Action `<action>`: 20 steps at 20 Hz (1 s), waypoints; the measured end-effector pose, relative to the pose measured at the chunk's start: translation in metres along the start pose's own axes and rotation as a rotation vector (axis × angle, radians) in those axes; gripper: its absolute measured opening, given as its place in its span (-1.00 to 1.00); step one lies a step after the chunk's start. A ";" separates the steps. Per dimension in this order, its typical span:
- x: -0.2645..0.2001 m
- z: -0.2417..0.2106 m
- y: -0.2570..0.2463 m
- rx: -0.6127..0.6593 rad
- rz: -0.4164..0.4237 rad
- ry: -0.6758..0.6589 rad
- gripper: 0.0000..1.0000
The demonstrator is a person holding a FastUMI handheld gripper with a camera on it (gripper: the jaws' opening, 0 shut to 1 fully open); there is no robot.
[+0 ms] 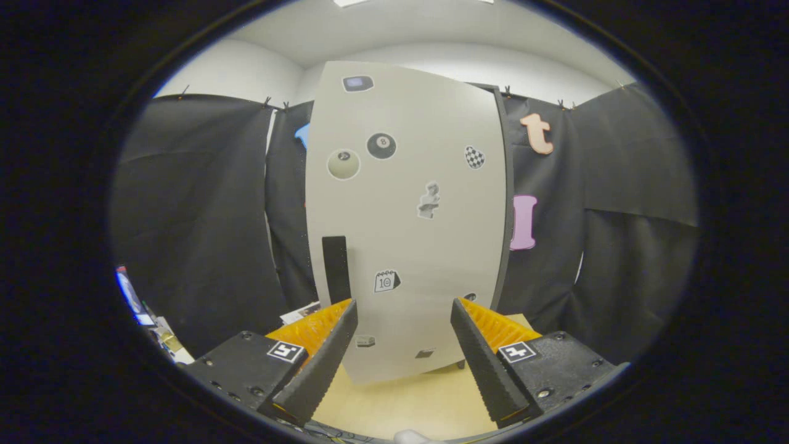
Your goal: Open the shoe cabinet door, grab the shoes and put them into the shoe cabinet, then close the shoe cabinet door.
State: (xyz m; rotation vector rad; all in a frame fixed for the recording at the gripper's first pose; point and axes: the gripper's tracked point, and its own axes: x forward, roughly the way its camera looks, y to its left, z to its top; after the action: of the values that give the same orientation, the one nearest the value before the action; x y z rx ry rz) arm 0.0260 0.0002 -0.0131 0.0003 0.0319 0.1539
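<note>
The tall pale grey shoe cabinet door [407, 203], dotted with small stickers, stands shut beyond the gripper [404, 330]; its black vertical handle strip [336, 270] lies just beyond the left finger; the jaws stand apart, holding nothing; the light wooden table [425, 401] lies beneath; no shoes are seen; the scene fits either a door awaiting opening or one closed again with shoes inside.
</note>
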 end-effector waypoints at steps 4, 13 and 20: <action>-0.019 0.017 -0.004 0.004 -0.014 -0.022 0.99; -0.067 0.048 -0.023 0.000 -0.081 -0.066 0.99; -0.091 0.058 -0.039 0.026 -0.116 -0.085 0.99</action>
State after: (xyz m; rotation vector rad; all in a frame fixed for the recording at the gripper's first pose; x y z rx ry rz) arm -0.0557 -0.0517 0.0477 0.0307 -0.0508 0.0374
